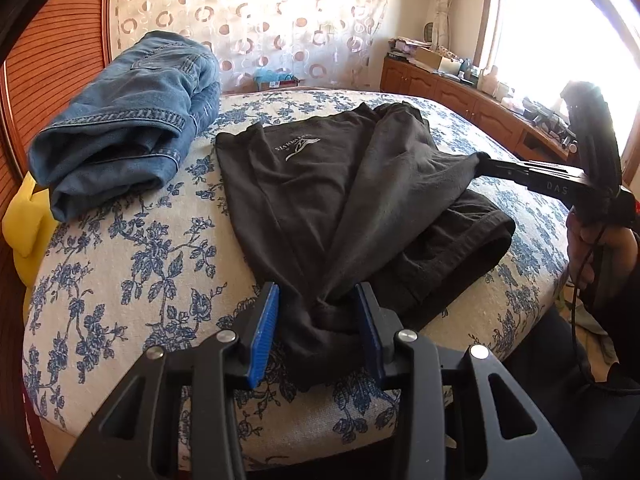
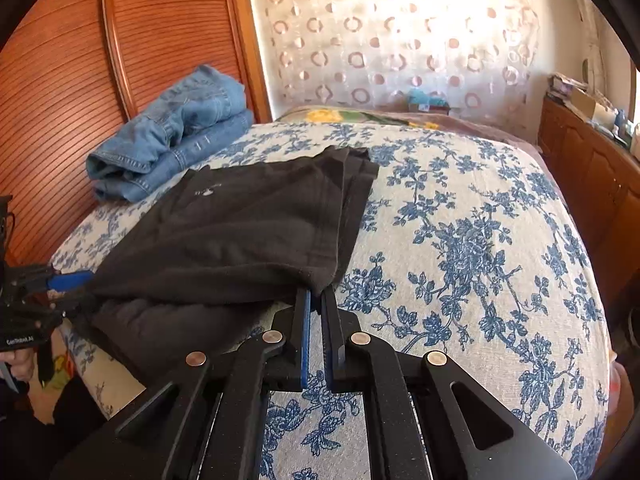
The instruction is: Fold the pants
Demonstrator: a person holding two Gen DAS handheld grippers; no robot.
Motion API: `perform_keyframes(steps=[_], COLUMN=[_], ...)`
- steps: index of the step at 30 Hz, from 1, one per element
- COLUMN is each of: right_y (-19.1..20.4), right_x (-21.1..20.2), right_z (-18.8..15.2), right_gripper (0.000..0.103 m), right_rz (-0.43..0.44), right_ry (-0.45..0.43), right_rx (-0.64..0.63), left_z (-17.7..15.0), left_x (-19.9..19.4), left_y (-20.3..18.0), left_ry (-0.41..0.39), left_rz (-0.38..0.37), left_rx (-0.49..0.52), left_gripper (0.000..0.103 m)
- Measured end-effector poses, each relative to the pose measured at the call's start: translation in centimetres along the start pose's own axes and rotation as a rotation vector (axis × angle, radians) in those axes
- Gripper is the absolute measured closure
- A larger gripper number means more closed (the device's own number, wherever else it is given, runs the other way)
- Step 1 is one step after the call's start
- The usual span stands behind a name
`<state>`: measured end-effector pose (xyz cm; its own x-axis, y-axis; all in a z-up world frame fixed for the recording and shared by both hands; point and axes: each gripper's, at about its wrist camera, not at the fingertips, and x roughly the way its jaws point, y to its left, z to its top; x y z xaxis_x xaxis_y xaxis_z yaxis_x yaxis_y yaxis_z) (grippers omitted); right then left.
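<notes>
Pants [image 1: 320, 200], black with a small pale logo, lie on the blue-flowered bedspread [image 1: 120, 280] right ahead of both sets of fingers. Beyond my left gripper [image 1: 316, 332] and off to its left I see a folded pile of blue jeans [image 1: 124, 120] against the ribbed wooden headboard [image 1: 52, 40], well apart from the black cloth; a yellow cushion [image 1: 24, 224] pokes out below it. Past my right gripper [image 2: 316, 328], to its right, stands a wooden sideboard [image 2: 592, 176] cluttered with small items under the window, and a circle-patterned curtain [image 2: 400, 40] hangs straight ahead. Nothing blocks either tool. My left gripper's blue pads [image 1: 262, 332] stand partly apart with a bunched edge of the pants between them; the cloth touches the right pad, but I cannot tell whether the left one presses it. My right gripper is clamped tight on a pinched corner of the fabric, lifting it clear of the bed. The raised layer stretches taut between the two tools over a thicker folded part lying beneath.
</notes>
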<state>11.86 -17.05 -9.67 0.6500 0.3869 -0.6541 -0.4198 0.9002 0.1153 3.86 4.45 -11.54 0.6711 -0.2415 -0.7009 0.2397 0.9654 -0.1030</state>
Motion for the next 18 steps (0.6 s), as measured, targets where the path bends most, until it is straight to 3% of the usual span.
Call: perform_keyframes(steps=[9, 13, 18], right_y=[0.0, 0.0, -0.2], right_x=[-0.1, 0.0, 0.1], right_z=[0.2, 0.2, 0.2], right_gripper=[0.101, 0.101, 0.101], right_rz=[-0.007, -0.006, -0.008], right_ry=[-0.004, -0.003, -0.007], right_rx=[-0.005, -0.002, 0.003], left_z=[1.0, 1.3, 1.0], left_x=[-2.4, -1.5, 0.4], left_y=[-0.1, -0.7, -0.8], left_ry=[-0.087, -0.055, 0.018], left_rz=[-0.028, -0.015, 0.01], left_rx=[-0.006, 0.03, 0.03], left_gripper=[0.071, 0.077, 0.077])
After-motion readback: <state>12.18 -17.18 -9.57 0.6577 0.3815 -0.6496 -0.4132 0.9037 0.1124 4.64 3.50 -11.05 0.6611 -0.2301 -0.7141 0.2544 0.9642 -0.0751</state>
